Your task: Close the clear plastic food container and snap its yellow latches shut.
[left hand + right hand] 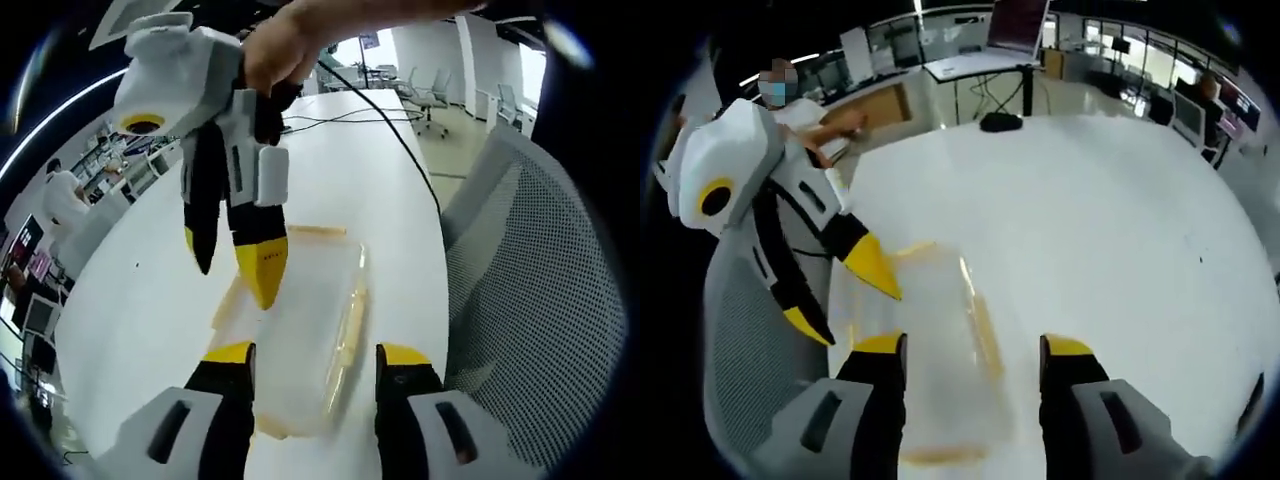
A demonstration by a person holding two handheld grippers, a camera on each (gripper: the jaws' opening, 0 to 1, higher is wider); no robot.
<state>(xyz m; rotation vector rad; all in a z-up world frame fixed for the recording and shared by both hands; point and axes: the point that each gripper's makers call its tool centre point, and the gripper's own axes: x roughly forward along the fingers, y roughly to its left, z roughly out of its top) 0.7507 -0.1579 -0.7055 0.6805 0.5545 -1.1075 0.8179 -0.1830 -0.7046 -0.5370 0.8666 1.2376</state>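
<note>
The clear plastic container point(310, 300) lies flat on the white table point(150, 300), with a long yellow latch point(350, 330) along its right side. My left gripper point(318, 355) is open, and its jaws straddle the container's near end. A hand holds my right gripper point(234, 278) open, tips pointing down at the container's left edge. In the right gripper view, the container point(930, 300) sits between the wide jaws of the right gripper point(973, 347), with a yellow latch point(985, 335) on its side. The left gripper point(850, 312) reaches in from the left. Blur hides whether the latches are snapped.
A grey mesh office chair point(540, 280) stands close against the table edge and also appears as the mesh chair point(740, 340). A black cable point(390, 120) runs across the far tabletop. A person point(790, 100) sits beyond the table point(1120, 230), and a desk point(980, 60) stands behind.
</note>
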